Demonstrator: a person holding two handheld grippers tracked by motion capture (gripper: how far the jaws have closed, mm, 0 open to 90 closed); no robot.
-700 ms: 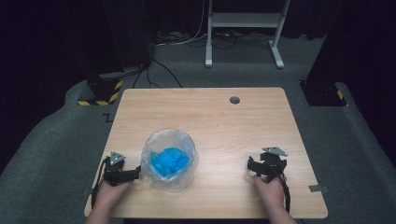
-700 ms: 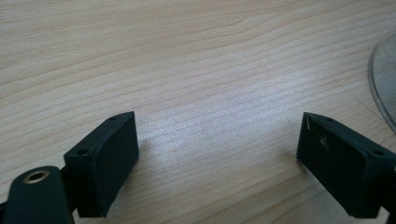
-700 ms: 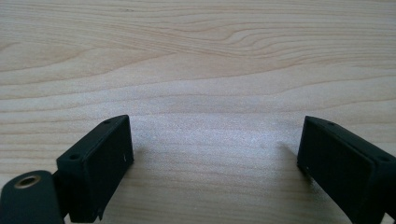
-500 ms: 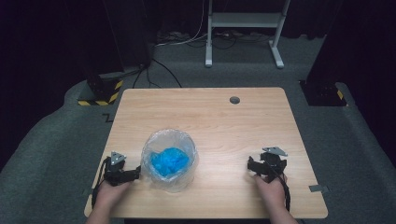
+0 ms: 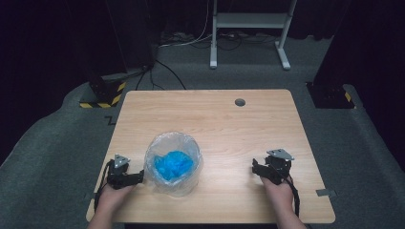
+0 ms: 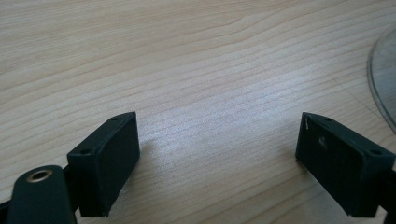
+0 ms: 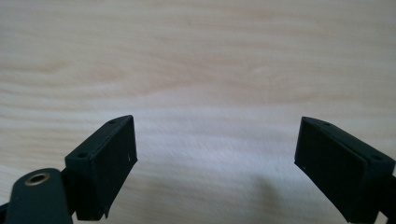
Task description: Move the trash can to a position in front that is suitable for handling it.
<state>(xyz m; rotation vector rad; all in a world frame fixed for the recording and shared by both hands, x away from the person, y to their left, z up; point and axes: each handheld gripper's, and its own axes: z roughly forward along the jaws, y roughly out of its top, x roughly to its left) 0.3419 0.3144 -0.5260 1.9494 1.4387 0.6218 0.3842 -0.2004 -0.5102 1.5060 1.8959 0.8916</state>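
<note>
A clear plastic container (image 5: 174, 162) lined with a thin bag stands on the wooden table (image 5: 215, 124), with crumpled blue material (image 5: 173, 165) inside. My left gripper (image 5: 136, 177) rests on the table just left of the container, open, jaws wide apart with nothing between them (image 6: 217, 158). The container's rim (image 6: 380, 79) curves in at the right edge of the left gripper view. My right gripper (image 5: 258, 168) sits on the table near the front right, open, with bare wood between its jaws (image 7: 217, 154).
A round cable hole (image 5: 239, 102) lies near the table's far edge. Grey carpet surrounds the table, with a white stand (image 5: 248, 28) behind, a black-and-yellow striped base (image 5: 102, 98) at the back left and a dark post base (image 5: 329, 93) at the right.
</note>
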